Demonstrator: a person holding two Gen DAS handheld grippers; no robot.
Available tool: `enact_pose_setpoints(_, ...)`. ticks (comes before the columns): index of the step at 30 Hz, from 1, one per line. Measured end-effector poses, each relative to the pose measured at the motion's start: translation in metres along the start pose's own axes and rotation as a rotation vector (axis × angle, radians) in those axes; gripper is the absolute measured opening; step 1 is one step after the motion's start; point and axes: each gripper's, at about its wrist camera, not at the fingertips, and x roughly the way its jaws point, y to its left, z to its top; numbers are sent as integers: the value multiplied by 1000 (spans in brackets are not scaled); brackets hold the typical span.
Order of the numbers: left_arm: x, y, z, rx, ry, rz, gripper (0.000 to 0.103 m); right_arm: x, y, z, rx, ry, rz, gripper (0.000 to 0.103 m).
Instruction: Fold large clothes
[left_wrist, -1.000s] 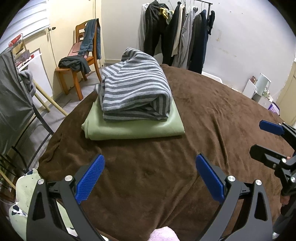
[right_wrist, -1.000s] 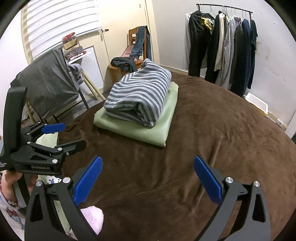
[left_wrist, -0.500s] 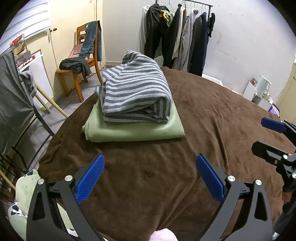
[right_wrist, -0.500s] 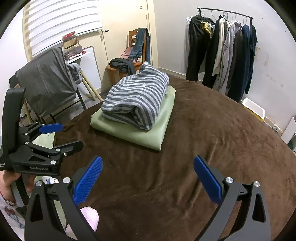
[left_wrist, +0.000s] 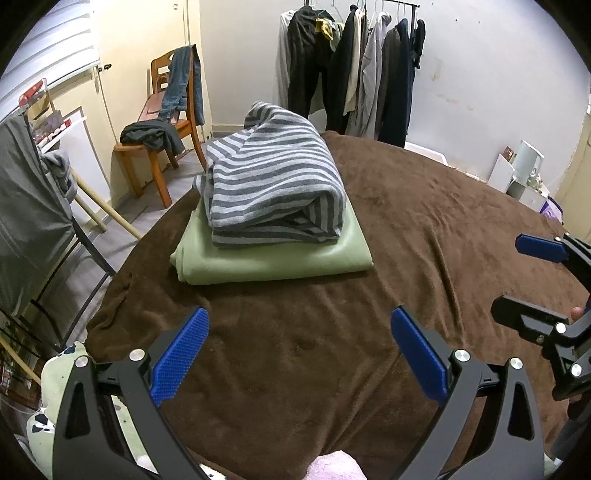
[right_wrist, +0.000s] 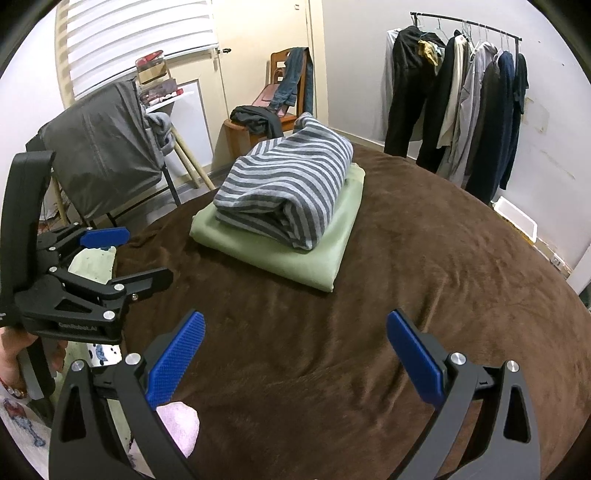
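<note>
My left tongs (left_wrist: 299, 354) are spread wide with nothing between the blue pads, hovering over the brown blanket (left_wrist: 424, 236) that covers the bed; my right tongs (right_wrist: 295, 356) are spread wide and empty too, over the same blanket; landmark is the folded green garment (left_wrist: 273, 258), lying flat on the blanket well ahead of both tongs; the striped grey sweater (left_wrist: 273, 177) sits folded on top of it (a bit bulky, one end rolled), touching it; beyond the green garment, off the bed, a wooden chair (left_wrist: 155, 147) with jeans over its back and a dark garment on the seat; behind and right of the green garment, a clothes rack (right_wrist: 465, 103) of hanging dark and light garments against the wall; left of it, a grey cover draped on a frame (right_wrist: 99, 147); a pink cloth (right_wrist: 177, 424) at the near edge, just under my right tongs; each tongs shows at the edge of the other's view.
</note>
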Motion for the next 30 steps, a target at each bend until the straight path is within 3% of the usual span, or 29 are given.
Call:
enact_pose_setpoints(15,-19,-9,3,9,-56,3,96,-6,1,-1,-3,-26,-20,97)
enact_pose_setpoints(30,-12,-5,-1,-7,-12,11,97,-2,1,0,2,-17,-19,97)
